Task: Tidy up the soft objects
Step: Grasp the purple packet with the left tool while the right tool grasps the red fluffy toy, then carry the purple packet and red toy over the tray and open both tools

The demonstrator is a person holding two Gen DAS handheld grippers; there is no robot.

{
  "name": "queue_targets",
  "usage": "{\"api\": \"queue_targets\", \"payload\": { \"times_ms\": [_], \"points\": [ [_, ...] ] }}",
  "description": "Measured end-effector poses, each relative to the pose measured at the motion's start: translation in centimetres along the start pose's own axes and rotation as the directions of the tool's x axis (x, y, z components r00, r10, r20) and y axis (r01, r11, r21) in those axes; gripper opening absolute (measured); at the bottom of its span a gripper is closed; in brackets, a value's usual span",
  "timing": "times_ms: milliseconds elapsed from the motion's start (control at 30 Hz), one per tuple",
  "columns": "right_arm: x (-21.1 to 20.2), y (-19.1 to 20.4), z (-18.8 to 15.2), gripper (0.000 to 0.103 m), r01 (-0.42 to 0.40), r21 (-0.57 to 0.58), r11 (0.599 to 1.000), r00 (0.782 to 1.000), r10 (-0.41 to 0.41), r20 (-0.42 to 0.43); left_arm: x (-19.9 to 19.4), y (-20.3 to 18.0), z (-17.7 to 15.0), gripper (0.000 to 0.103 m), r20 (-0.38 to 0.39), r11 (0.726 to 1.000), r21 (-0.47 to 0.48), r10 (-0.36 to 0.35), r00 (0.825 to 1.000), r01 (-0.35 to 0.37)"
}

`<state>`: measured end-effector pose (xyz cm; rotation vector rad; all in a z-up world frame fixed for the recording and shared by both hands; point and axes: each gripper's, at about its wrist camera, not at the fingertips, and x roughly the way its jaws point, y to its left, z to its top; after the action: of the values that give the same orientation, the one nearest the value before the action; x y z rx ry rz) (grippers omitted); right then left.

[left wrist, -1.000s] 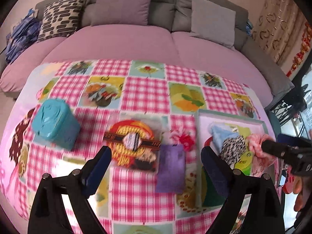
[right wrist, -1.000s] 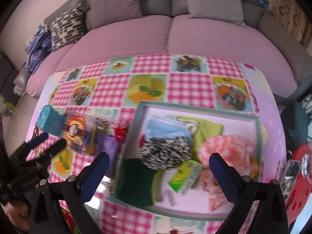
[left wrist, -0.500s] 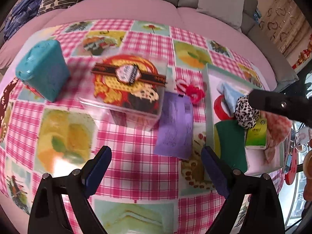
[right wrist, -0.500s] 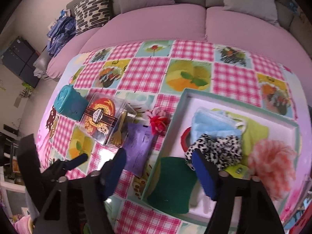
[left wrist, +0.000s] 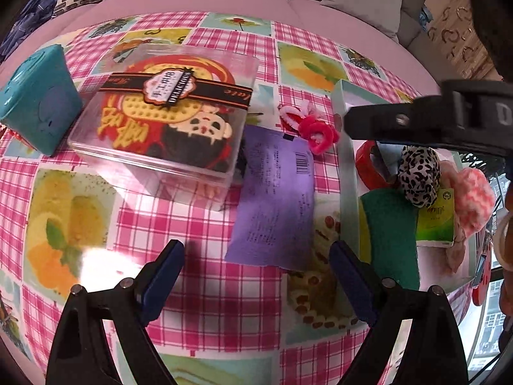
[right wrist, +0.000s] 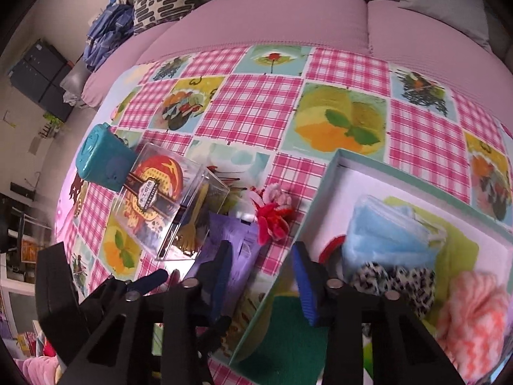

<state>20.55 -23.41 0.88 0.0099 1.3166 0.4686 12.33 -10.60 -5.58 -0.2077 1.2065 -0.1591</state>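
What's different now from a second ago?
Both grippers have come down closer to the table. The right gripper is closing its jaws, with nothing between them, above the tray's left wall. The left gripper stays open, over the purple packet. Nothing was grabbed; the things haven't moved.

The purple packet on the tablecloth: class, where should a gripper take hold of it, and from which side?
The purple packet lies flat, so come from above and pinch across its narrow width at the near free end, clear of the plastic box and the tray.
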Motion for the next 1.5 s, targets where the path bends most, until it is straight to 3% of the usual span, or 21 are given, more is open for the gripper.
{"api": "queue_targets", "payload": {
  "times_ms": [133,433,700,933,1067,1333,1367,1500],
  "points": [
    [1.4,0.2,0.7,0.037,0.002,-0.025,1.0,1.0,-0.003,-0.02,0.4,0.1,0.2,0.089,0.003,1.0,-0.019,-0.002,1.0,0.002],
    [3.6,0.6,1.9,0.032,0.027,-0.065,0.997,0.998,-0.031,-0.05,0.7,-1.3,0.7,0.061,0.016,1.0,0.022,-0.019,1.0,0.019],
    [5.0,0.4,2.0,0.02,0.049,-0.063,0.997,0.996,-0.054,-0.068,0.8,-1.4,1.7,0.038,0.013,0.999,0.027,-0.035,0.999,0.034],
    [5.2,0.3,1.8,0.011,0.049,-0.038,0.998,0.997,-0.051,-0.059,0.3,-0.5,1.7,0.036,0.011,0.998,0.025,-0.063,0.998,0.063],
    [3.9,-0.3,1.5,0.009,0.013,0.005,1.0,1.0,-0.013,-0.028,0.1,-0.1,1.4,0.036,0.006,0.997,0.014,-0.08,0.997,0.08],
    [-0.1,-0.2,0.2,0.009,0.021,0.012,1.0,1.0,-0.021,0.02,-1.2,-0.1,0.2,0.035,0.012,0.996,0.013,-0.089,0.996,0.089],
    [-0.7,-0.2,-0.1,0.009,0.021,0.011,1.0,0.999,-0.022,0.028,-1.7,-0.2,0.0,0.009,0.018,0.996,0.018,-0.088,0.996,0.088],
    [-3.0,0.5,-1.1,0.009,0.036,0.001,0.999,0.998,-0.036,0.05,-3.4,-0.2,-0.5,0.009,0.037,0.996,0.024,-0.087,0.995,0.086]
  ]
}}
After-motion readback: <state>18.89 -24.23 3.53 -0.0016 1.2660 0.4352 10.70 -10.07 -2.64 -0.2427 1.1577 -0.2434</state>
